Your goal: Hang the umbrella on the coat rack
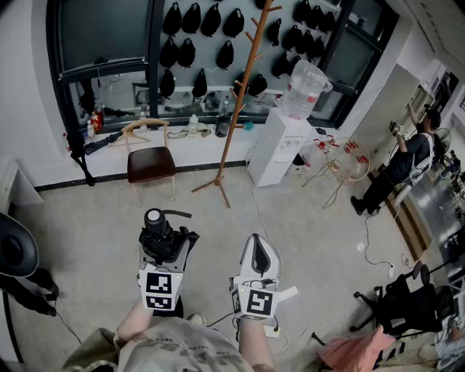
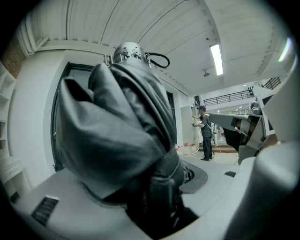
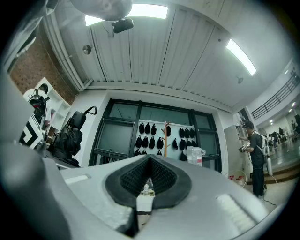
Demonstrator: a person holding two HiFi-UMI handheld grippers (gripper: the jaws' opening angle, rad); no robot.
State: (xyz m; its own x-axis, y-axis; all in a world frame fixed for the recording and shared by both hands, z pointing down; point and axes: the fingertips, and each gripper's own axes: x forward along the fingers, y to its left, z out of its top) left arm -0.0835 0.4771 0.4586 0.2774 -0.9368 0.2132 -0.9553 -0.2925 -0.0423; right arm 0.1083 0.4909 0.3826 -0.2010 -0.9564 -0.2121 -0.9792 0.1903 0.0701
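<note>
A folded black umbrella [image 1: 155, 227] stands upright in my left gripper [image 1: 166, 245], whose jaws are shut on its lower part. In the left gripper view the umbrella [image 2: 122, 136] fills the middle, with its wrist loop [image 2: 158, 59] at the top, and the left gripper [image 2: 159, 199] clamps it low down. My right gripper [image 1: 259, 256] is beside it, shut and empty; its pads meet in the right gripper view [image 3: 147, 180]. The wooden coat rack [image 1: 243, 94] stands well ahead across the floor, and it shows small in the right gripper view [image 3: 165, 138], where the umbrella [image 3: 70, 136] is at the left.
A brown chair [image 1: 150, 164] stands left of the rack and a white water dispenser [image 1: 280, 145] right of it. Black caps [image 1: 190, 18] hang on the window wall. A person [image 1: 405, 161] stands far right. Bags [image 1: 396, 301] lie at lower right, and a cable runs on the floor.
</note>
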